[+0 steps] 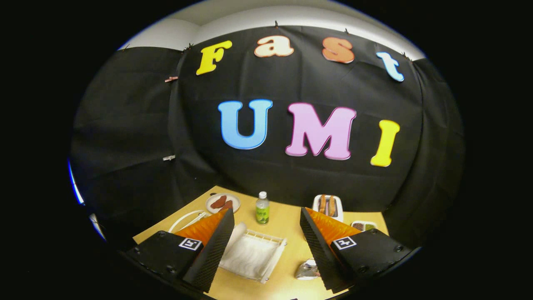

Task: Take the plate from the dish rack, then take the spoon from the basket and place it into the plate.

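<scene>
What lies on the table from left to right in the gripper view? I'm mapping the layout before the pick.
White dish rack → round plate of food → white tray between the open gripper fingers → green bottle → rectangular dish of food → small container.

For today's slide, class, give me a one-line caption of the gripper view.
Open gripper held above a yellow table, white rack between its jaws, a small bottle beyond.

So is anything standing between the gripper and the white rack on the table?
Nothing visible does. The gripper is open, and the white rack lies just ahead, between its fingers. The bottle stands beyond the rack, out of the path. I cannot make out the plate itself.
</scene>
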### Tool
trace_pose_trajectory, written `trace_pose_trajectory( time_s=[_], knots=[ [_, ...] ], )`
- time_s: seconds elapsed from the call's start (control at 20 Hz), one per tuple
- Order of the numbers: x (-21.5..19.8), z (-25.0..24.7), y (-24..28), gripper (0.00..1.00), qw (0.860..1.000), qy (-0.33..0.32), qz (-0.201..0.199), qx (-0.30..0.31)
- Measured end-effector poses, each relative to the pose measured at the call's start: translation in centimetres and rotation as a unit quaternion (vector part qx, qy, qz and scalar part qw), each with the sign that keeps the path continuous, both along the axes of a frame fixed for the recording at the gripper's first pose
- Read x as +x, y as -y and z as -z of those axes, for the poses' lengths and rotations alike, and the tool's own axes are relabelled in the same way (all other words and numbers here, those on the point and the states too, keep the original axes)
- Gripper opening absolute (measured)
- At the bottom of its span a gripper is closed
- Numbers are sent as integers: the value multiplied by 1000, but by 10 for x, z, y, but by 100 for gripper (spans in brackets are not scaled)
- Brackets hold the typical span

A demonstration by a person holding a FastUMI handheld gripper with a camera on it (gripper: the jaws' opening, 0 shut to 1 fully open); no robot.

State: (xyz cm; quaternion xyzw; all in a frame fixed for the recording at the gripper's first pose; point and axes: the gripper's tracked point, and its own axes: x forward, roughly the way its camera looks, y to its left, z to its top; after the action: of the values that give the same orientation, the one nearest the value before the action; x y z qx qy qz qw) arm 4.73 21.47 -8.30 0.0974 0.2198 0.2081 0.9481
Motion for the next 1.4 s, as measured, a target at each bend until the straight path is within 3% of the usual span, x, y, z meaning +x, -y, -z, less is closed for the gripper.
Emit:
trace_pose_trajectory(
  time_s=[0.2,0.4,0.9,0.95,1.05,1.15,1.3,1.4],
  knots=[
    [9,53,-53,98,994,-105,-39,-5],
    [16,109,-95,98,980,-188,-54,-27],
    [29,195,-146,95,954,-281,-41,-93],
    [30,200,-147,87,952,-287,-34,-100],
    [31,207,-145,61,947,-301,-19,-116],
    [31,212,-143,48,941,-309,-13,-139],
    [19,223,-123,40,913,-352,1,-205],
    [24,221,-124,35,910,-355,-4,-212]
  ],
)
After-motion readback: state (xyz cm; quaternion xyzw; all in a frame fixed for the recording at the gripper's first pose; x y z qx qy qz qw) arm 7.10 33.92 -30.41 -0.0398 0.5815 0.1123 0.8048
